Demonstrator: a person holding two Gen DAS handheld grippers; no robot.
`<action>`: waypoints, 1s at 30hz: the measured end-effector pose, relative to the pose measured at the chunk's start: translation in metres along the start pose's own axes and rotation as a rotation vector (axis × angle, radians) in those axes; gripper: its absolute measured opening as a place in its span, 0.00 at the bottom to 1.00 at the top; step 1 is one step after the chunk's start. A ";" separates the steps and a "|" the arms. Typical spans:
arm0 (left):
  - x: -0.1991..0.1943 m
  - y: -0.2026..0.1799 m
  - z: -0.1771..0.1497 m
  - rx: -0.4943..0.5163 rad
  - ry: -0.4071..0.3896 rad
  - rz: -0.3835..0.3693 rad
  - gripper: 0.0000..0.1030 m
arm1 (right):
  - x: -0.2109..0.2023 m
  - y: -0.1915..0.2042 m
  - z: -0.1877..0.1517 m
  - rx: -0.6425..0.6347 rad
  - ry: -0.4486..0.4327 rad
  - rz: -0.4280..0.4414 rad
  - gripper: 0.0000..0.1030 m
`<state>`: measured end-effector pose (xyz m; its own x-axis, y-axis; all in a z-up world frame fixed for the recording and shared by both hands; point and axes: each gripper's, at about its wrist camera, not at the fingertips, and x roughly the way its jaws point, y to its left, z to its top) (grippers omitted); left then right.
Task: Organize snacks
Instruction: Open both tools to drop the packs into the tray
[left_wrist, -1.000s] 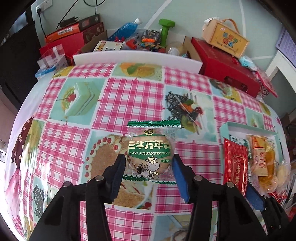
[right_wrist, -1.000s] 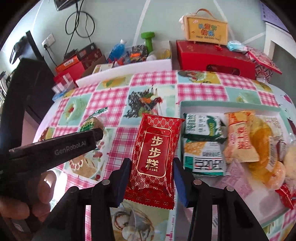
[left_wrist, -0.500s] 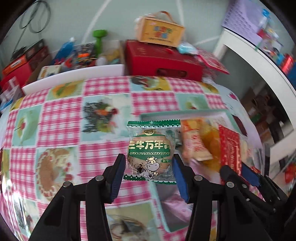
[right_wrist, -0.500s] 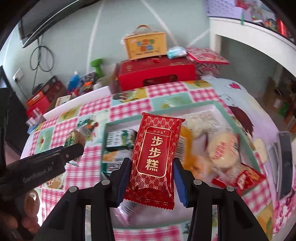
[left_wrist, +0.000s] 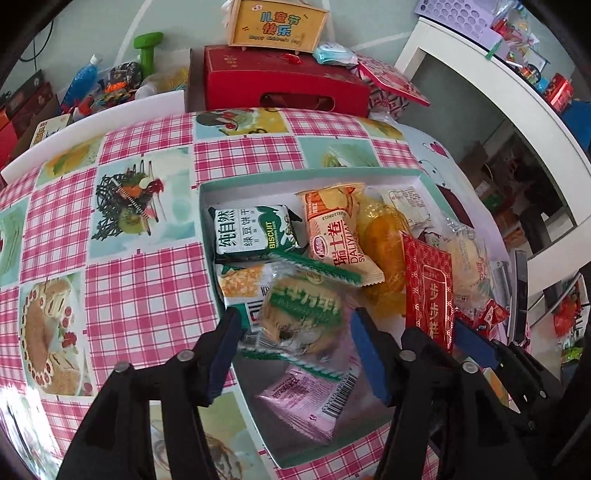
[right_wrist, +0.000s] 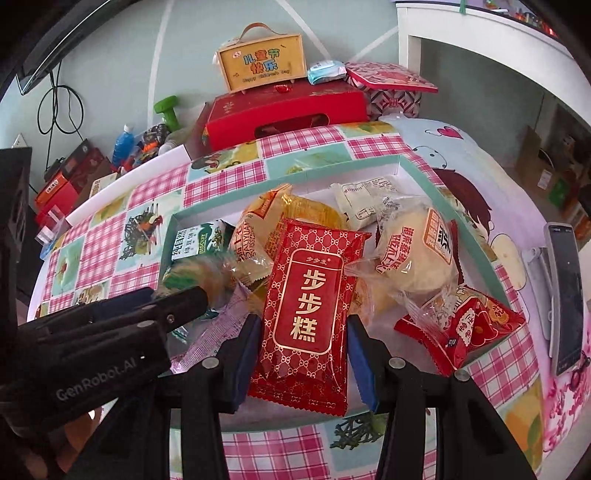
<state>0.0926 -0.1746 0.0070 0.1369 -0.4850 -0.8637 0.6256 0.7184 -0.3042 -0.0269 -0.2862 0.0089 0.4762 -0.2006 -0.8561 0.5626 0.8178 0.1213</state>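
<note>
Hovering over the snack box (left_wrist: 255, 178), the left gripper (left_wrist: 295, 343) has its jaws spread, and the green-trimmed round cake packet (left_wrist: 301, 317) tilts loose between them above the pile, apparently released; contact with the pads cannot be confirmed. The right gripper (right_wrist: 301, 350) is clamped on the red cake packet (right_wrist: 308, 306) at its lower side edges, over the same box. Judgement: both packets are light, slick film over crushable cake. Grip across the flat body with modest pressure, not the crimped seals.
</note>
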 end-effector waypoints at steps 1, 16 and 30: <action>-0.002 0.001 0.000 -0.009 -0.002 -0.008 0.68 | 0.000 -0.001 0.000 0.003 0.002 -0.001 0.49; -0.028 0.018 -0.015 -0.063 -0.028 0.270 0.88 | 0.004 -0.003 -0.008 -0.022 0.031 -0.021 0.81; -0.051 0.034 -0.068 -0.052 -0.064 0.527 0.88 | -0.017 0.015 -0.031 -0.069 -0.012 0.014 1.00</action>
<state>0.0544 -0.0916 0.0135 0.4697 -0.0799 -0.8792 0.4211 0.8956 0.1436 -0.0476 -0.2535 0.0095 0.4920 -0.1955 -0.8484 0.5081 0.8558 0.0974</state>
